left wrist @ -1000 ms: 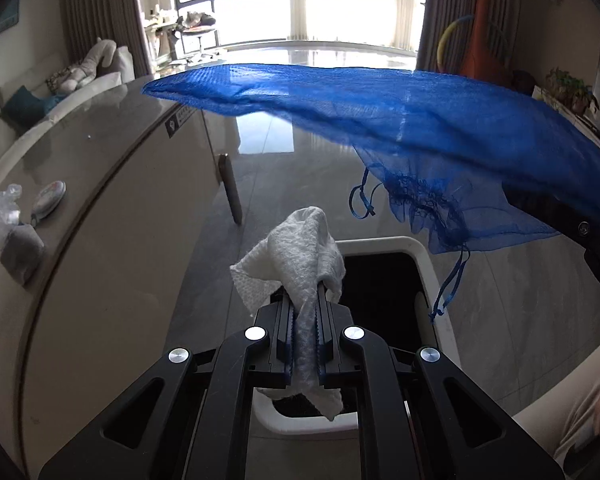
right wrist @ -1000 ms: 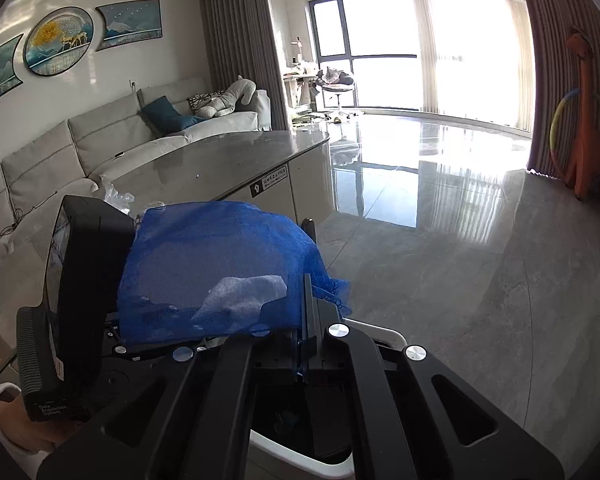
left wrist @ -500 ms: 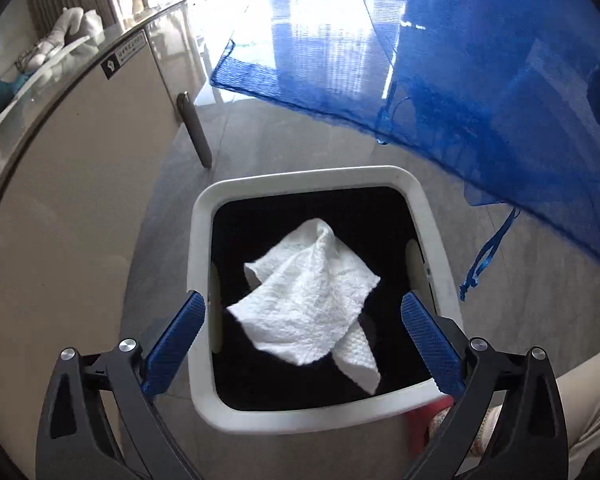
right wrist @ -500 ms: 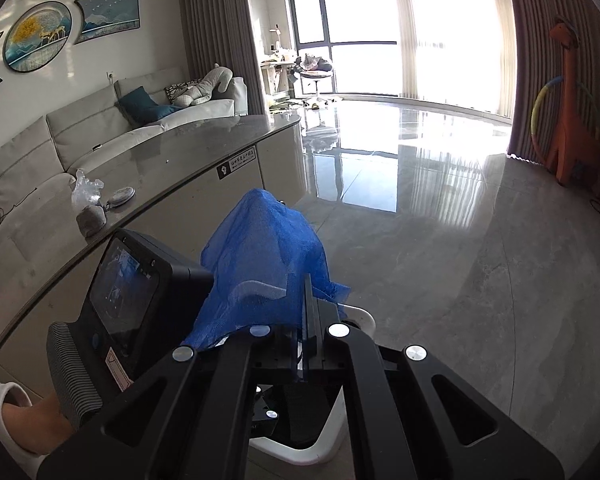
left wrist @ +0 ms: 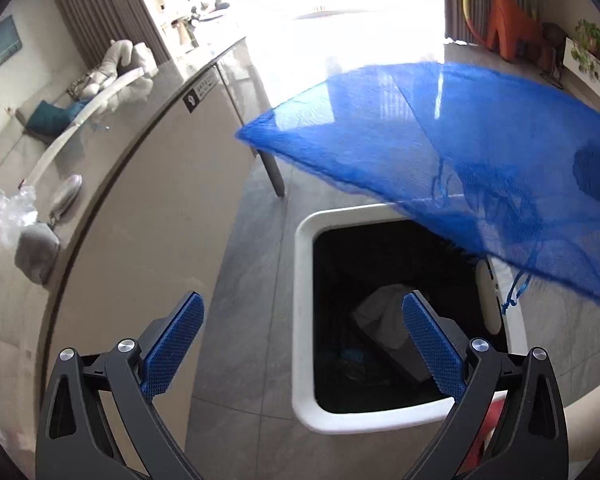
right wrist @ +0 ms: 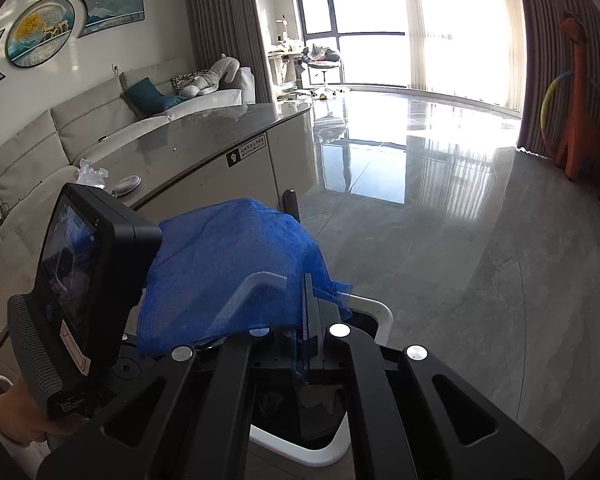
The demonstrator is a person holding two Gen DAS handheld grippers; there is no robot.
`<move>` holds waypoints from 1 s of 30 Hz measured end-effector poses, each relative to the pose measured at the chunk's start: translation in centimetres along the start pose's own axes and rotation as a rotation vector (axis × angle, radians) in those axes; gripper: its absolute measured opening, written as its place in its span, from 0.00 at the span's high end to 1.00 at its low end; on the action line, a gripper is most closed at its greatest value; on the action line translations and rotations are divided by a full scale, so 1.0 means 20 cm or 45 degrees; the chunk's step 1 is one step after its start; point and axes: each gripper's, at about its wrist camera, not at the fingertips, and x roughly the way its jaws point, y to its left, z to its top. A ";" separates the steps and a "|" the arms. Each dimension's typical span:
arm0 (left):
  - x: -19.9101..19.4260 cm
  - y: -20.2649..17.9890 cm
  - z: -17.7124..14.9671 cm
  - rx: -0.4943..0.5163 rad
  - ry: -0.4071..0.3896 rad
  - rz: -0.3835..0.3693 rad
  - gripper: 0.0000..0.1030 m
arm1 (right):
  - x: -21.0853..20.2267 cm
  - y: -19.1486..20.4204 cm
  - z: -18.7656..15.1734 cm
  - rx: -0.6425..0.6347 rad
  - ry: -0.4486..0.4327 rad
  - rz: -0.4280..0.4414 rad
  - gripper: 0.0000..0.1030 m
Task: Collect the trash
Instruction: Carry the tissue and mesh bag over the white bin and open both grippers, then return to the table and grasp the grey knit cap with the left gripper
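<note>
Holding my left gripper (left wrist: 300, 344) wide apart and empty above the bin (left wrist: 302, 320), I see a pale tissue (left wrist: 384, 320) lying deep inside on the black liner, so that piece looks finished with. My right gripper (right wrist: 306, 344) is clamped tight on the edge of the blue net bag (right wrist: 228, 272), which drapes out toward 10 o'clock in its view and hangs over the bin's far corner at 2 o'clock in the left view. To drop it well, I judge I should bring the pinch point over the middle of the opening and lower it, so the cloth and its loose drawstring (left wrist: 514, 292) clear the rim before I let go. More trash, a clear wrapper (left wrist: 14, 210), waits on the tabletop (left wrist: 140, 208) at 9 o'clock.
</note>
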 end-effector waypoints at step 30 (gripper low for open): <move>-0.32 0.57 -0.07 -0.332 -0.186 0.089 0.05 | 0.13 0.21 0.00 -0.102 0.053 -0.077 0.04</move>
